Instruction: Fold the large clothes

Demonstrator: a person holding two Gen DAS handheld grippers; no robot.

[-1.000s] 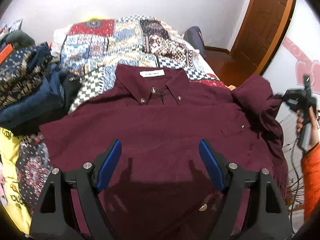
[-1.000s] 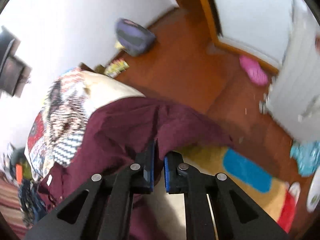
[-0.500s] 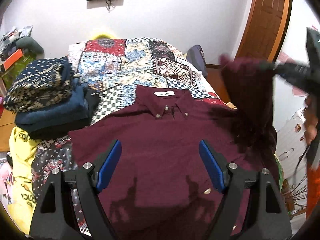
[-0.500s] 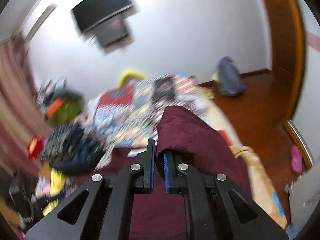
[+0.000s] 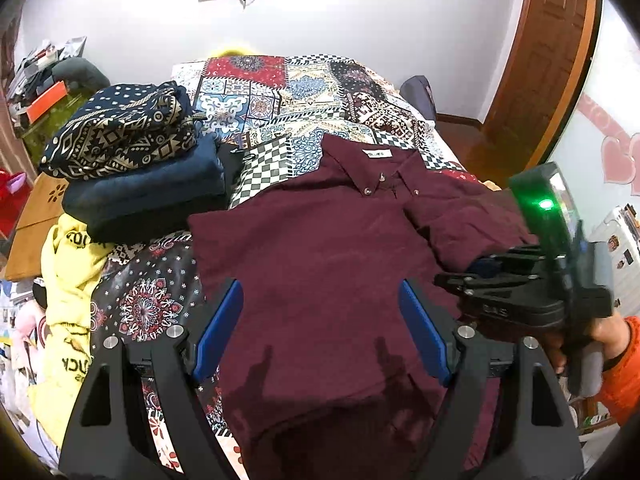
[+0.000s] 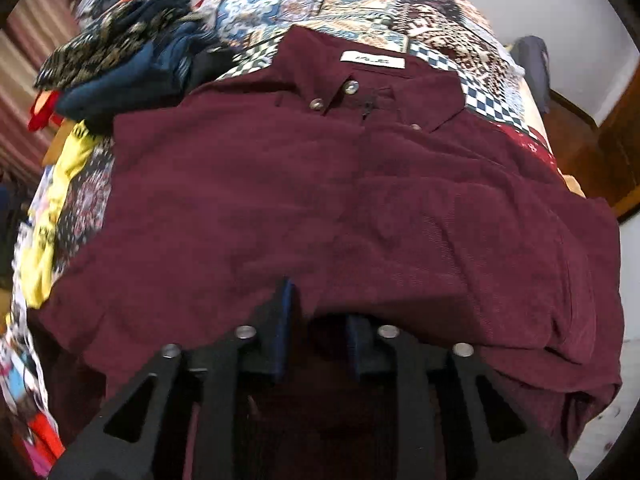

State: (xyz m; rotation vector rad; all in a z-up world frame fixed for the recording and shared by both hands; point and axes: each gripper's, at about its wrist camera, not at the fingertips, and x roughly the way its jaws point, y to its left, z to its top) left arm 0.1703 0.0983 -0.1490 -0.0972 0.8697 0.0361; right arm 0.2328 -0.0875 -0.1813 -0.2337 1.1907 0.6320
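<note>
- The right gripper (image 6: pixel 316 320) has just been opening its jaws; a fold of the maroon shirt (image 6: pixel 280 184) drapes over the narrow gap, and the pads no longer pinch it.
- The left gripper (image 5: pixel 320 320) hovers wide open and empty above the shirt front.
- The shirt lies flat, collar away, on the patchwork bedspread (image 5: pixel 280 92), its right sleeve laid across the chest.
- A stack of folded clothes (image 5: pixel 132 160) sits beside its left shoulder.

Maroon button-down shirt (image 5: pixel 320 248) lies face-up; right sleeve folded inward.
</note>
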